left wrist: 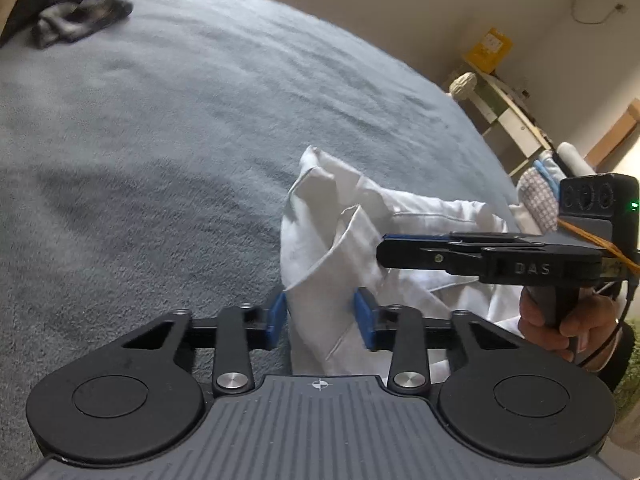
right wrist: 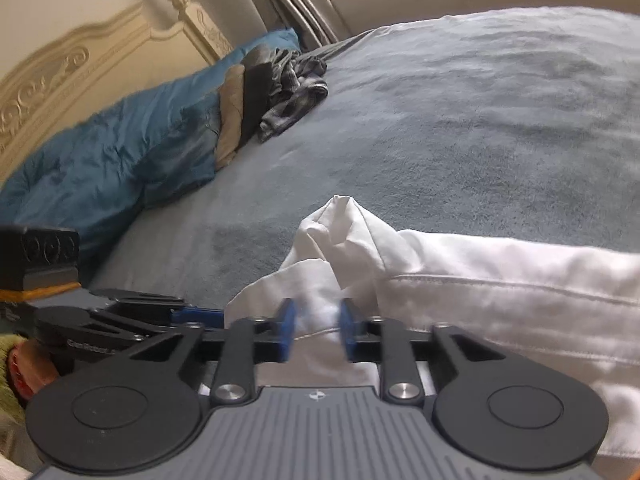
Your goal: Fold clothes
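On the bed (left wrist: 180, 128), under a grey-blue fleecy blanket, lies a white shirt (left wrist: 320, 248), bunched and partly raised near the front edge.

Left wrist view: left claw (left wrist: 321, 322) stands moderately open, blue pads (left wrist: 277, 320) either side of a fold of the shirt; whether the pads touch the cloth cannot be told. Right claw (left wrist: 384, 250) enters from the right, seen side-on over the shirt; its gap cannot be judged from here. A hand (left wrist: 568, 324) grips its handle. Far left corner of the bed: a dark crumpled garment (left wrist: 80, 12). Room on the right: pale wall, a white shelf unit (left wrist: 508, 116) with a yellow box (left wrist: 488, 48) on top, a cable on the wall.

Right wrist view: right claw (right wrist: 318, 330) narrow, pads close on a bunch of white shirt (right wrist: 480, 280) between them; cloth there is blurred, contact probable but not certain. The shirt spreads to the right, a stitched seam showing. The left claw (right wrist: 192, 314) lies side-on at lower left.

Only this view shows a carved cream headboard (right wrist: 80, 80), a blue quilt (right wrist: 112, 152) along it, the dark crumpled garment (right wrist: 292, 84) beside folded tan and black items, and a curtain at the far side.
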A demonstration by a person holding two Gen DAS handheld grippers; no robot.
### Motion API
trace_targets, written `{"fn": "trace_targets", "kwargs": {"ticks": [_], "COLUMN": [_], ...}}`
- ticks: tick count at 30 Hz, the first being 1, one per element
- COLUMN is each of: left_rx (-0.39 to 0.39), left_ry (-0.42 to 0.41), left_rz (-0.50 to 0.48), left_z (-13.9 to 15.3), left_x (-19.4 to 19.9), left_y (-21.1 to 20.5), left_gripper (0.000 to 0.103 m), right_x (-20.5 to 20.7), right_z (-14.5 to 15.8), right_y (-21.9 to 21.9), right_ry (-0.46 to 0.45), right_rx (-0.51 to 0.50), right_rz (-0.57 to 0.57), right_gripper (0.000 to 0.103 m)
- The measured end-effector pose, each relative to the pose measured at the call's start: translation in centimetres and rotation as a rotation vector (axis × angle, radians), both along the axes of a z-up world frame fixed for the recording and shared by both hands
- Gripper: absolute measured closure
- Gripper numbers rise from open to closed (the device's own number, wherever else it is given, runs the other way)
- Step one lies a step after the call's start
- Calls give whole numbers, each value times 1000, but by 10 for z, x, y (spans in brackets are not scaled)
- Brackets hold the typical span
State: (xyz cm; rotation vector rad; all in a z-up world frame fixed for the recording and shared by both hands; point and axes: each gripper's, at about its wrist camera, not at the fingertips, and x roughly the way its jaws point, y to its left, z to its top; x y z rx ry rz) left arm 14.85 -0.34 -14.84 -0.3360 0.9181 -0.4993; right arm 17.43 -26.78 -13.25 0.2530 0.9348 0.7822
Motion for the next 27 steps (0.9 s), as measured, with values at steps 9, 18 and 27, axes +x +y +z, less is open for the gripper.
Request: {"fn": "trace_targets", "kwargs": {"ticks": [9,18,27], "left_rx": [-12,-13,12], "left_ry": [-90,-122,-89], "left_rz": [-35,-31,44], "left_z": [17,14,2], "left_x": [-7,14,24], "left_y": [-5,-12,-2], "left_gripper": [90,93,95], "right_x": [-11,-19,8], "right_z": [8,19,-6], "right_y": [-12,-24,-5], "right_ry": [-31,-80,-30], "right_rx": [82,58,30], "right_rz": [-32,-123,-148], "right_gripper": [100,100,100]}}
